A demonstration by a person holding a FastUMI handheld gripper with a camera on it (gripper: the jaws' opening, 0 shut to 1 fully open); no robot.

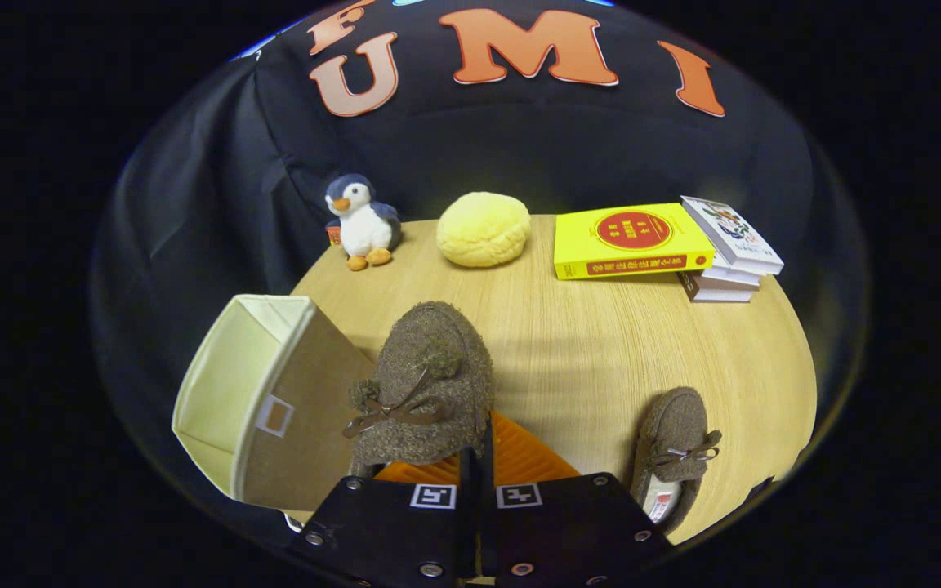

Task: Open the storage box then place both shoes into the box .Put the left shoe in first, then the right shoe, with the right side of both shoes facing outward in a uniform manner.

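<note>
My gripper [477, 457] is shut on a brown fuzzy shoe [425, 384] with a bow and pompoms, held off the table, toe pointing away from me. To the left of the held shoe stands the beige storage box [307, 408], lid off, its cream inside [225, 384] showing; a small tag sits on its near wall. The second brown shoe [675, 449] lies on the wooden table [601, 351] to the right of the fingers, toe pointing away, its insole label showing at the heel.
At the back of the table stand a plush penguin [360, 220], a round yellow cushion [483, 229], a yellow book [630, 241] and a small stack of books [728, 249]. The booth's black cloth hangs behind and left of the box.
</note>
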